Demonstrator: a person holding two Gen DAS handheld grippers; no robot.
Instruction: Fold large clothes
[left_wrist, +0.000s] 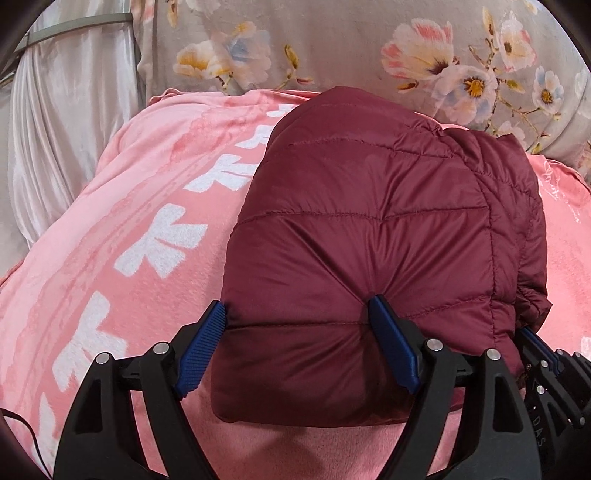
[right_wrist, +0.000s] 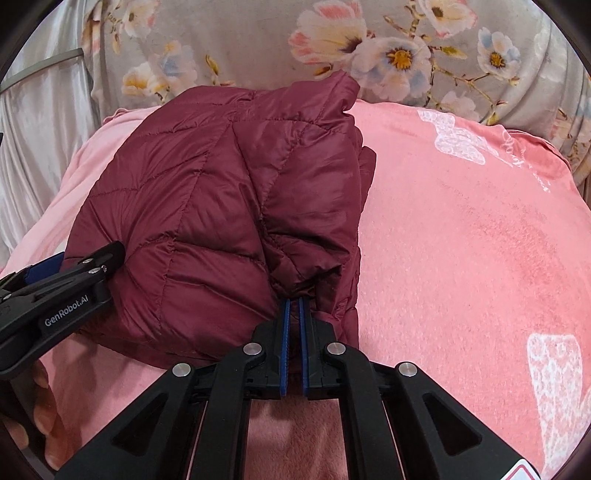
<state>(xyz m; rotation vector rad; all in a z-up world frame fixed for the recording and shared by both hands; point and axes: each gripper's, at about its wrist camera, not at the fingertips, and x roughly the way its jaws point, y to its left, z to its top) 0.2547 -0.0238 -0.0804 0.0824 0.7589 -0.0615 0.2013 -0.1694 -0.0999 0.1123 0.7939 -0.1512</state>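
Observation:
A maroon quilted puffer jacket (left_wrist: 369, 221) lies folded into a thick bundle on a pink blanket (left_wrist: 129, 221). My left gripper (left_wrist: 299, 317) is wide open, its blue fingers (left_wrist: 391, 347) straddling and pressing into the jacket's near left corner. My right gripper (right_wrist: 294, 306) is shut on a bunched fold at the jacket's (right_wrist: 207, 206) near right edge. The left gripper (right_wrist: 74, 273) also shows in the right wrist view at the jacket's left side. The right gripper (left_wrist: 535, 343) shows at the right edge of the left wrist view.
The pink blanket (right_wrist: 461, 240) with white patterns covers the bed. A grey floral quilt (left_wrist: 351, 48) lies bunched along the far side. A white satin curtain (left_wrist: 55, 129) hangs at the far left. A thin black cable (left_wrist: 26, 432) runs at the lower left.

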